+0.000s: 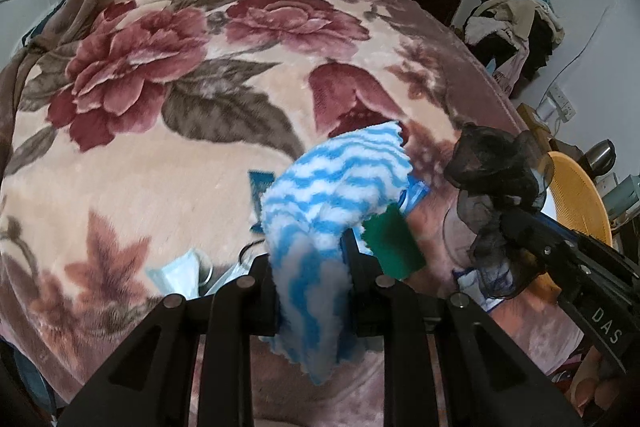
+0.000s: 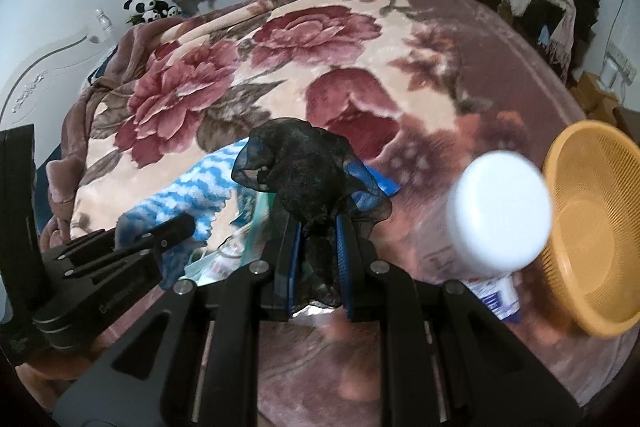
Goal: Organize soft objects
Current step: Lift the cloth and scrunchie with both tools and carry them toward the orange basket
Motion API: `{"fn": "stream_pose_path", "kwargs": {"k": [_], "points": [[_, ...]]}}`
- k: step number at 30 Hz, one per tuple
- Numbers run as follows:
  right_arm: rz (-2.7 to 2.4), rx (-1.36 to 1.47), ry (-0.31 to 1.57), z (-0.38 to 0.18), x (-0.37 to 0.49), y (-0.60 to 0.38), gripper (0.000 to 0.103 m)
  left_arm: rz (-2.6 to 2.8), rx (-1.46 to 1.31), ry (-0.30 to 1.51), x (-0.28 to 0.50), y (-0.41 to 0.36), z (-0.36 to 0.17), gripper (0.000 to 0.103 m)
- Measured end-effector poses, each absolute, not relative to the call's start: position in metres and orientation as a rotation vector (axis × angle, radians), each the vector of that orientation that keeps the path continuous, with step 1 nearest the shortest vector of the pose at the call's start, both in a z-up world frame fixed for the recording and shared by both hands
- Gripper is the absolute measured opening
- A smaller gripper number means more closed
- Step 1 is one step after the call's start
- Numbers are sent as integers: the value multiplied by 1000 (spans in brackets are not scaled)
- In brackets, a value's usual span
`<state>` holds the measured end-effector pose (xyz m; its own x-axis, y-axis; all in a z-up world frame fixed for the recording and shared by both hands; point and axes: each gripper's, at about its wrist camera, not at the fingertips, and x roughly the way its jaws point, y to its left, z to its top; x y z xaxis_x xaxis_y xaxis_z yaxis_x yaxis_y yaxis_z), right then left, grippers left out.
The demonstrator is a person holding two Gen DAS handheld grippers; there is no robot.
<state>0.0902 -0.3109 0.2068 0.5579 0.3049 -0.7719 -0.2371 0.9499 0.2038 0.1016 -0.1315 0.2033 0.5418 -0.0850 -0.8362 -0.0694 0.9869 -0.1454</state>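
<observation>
Pinching a striped cloth [image 1: 332, 187], the left claw [image 1: 312, 267] hides its tips; right claw [image 2: 318, 247] clamps black gauze [image 2: 308, 163].

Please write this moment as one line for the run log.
left gripper: shut on striped cloth | right gripper: shut on black scrunchie | basket: on bed, right side | both items lifted

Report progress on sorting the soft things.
Done: nothing visibly; the orange basket looks empty. In hand: left gripper holds the blue-striped cloth; right gripper holds the black mesh fabric. Left: both, plus the green sponge on the bed.
</observation>
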Motion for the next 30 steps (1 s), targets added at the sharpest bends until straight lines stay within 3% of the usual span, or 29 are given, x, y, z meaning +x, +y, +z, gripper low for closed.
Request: {"fn": "stream_pose_path", "kwargs": {"k": [11,30], "points": [[218,107,876,229,105,-379,17,-98,-118,972,133,-199,220,23],[-49,214,873,221,92,-514,18,-360,-28,965,147,-361,240,23]]}}
